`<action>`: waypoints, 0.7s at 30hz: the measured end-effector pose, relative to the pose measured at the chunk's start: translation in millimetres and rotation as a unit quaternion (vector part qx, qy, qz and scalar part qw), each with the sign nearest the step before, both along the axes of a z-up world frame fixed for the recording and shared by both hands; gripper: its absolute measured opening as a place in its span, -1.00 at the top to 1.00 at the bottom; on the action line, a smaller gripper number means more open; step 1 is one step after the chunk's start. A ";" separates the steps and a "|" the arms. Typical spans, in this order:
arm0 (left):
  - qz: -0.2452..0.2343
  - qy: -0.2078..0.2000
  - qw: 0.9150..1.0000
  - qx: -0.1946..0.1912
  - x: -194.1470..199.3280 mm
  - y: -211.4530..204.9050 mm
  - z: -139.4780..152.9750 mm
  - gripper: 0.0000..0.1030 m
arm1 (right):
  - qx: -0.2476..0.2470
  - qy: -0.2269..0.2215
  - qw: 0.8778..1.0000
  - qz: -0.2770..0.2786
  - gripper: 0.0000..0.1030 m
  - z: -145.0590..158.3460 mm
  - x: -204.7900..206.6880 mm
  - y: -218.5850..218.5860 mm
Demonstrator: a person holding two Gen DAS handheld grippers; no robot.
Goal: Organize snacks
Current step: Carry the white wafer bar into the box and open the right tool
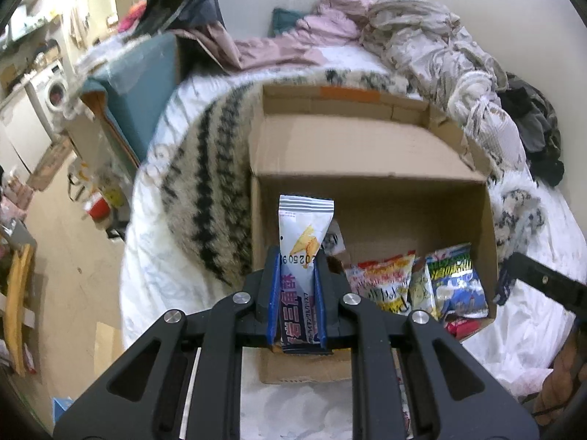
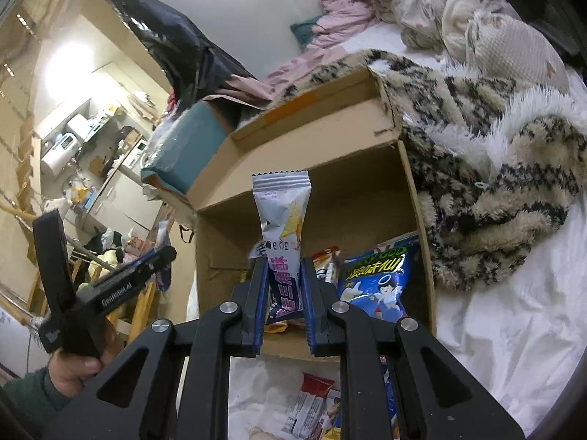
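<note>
Left gripper (image 1: pixel 296 256) is clamped tight on a white and purple snack packet (image 1: pixel 302 234), blue pads squeezing its lower half so the crimped top sticks up past the fingertips. That packet hangs right over the near edge of the open cardboard box (image 1: pixel 367 183), which sits on the bed (image 1: pixel 532 330).

Right gripper (image 2: pixel 283 264) has pretty much the same deal going on: it grips a second snack packet (image 2: pixel 281 212) of the same white and purple design, jaws set narrow around it, top seal pointing up. It's held in front of the box (image 2: pixel 308 168) opening too, just above the near wall.

Inside the box there's already a blue snack bag (image 2: pixel 374 282) leaning against the right wall, and a red and yellow bag (image 1: pixel 381 282) next to it. A few more loose packets (image 2: pixel 312 403) lie on the white sheet just in front of the box, under the right gripper.

From the right wrist view, the person's hand (image 2: pixel 73 366) in a green sleeve wraps around the handle of the left gripper's rig, off to the left side. A fuzzy black and cream patterned blanket (image 1: pixel 205 168) sits bunched around the box, and a pile of clothes (image 1: pixel 422 36) is heaped at the far end of the bed.
</note>
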State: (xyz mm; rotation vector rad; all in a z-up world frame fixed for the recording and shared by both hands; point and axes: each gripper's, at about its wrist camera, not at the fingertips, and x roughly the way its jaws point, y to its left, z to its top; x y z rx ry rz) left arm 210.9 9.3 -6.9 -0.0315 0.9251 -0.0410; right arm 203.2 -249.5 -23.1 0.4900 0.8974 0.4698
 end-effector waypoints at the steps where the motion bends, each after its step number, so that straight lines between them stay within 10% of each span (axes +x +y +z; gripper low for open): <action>1: -0.001 0.006 1.000 -0.005 1.0 0.3 -5.7 0.74 | -0.001 0.004 1.000 0.000 0.65 -2.1 2.0 1.5; 21: 0.000 0.049 0.999 0.008 3.6 -10.6 -36.5 0.72 | -0.059 0.070 0.995 0.047 0.64 -42.7 12.9 45.4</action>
